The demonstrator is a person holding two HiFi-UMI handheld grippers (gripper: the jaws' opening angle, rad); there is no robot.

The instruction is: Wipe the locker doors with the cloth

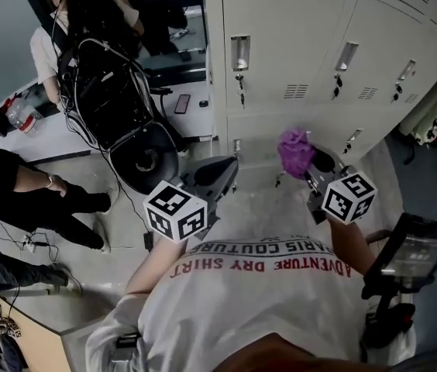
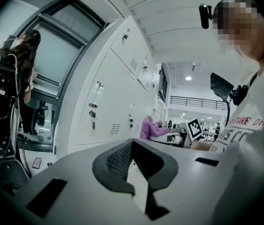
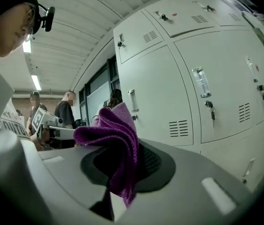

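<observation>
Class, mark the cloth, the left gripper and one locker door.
cloth (image 3: 118, 139): right gripper view, its bunched middle.
left gripper (image 2: 133, 146): left gripper view, between its fingertips.
locker door (image 1: 288, 22): head view, its bare panel.

Locker doors (image 1: 296, 45) are faced ahead — cloth (image 1: 294, 152) is lodged in right tool (image 1: 314, 163), left tool (image 1: 218, 177) beside it; person (image 1: 44, 49) is found far left.

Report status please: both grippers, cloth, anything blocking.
Left gripper shut, empty. Right gripper shut on purple cloth. Cloth not on locker doors yet. Nothing blocking.
</observation>
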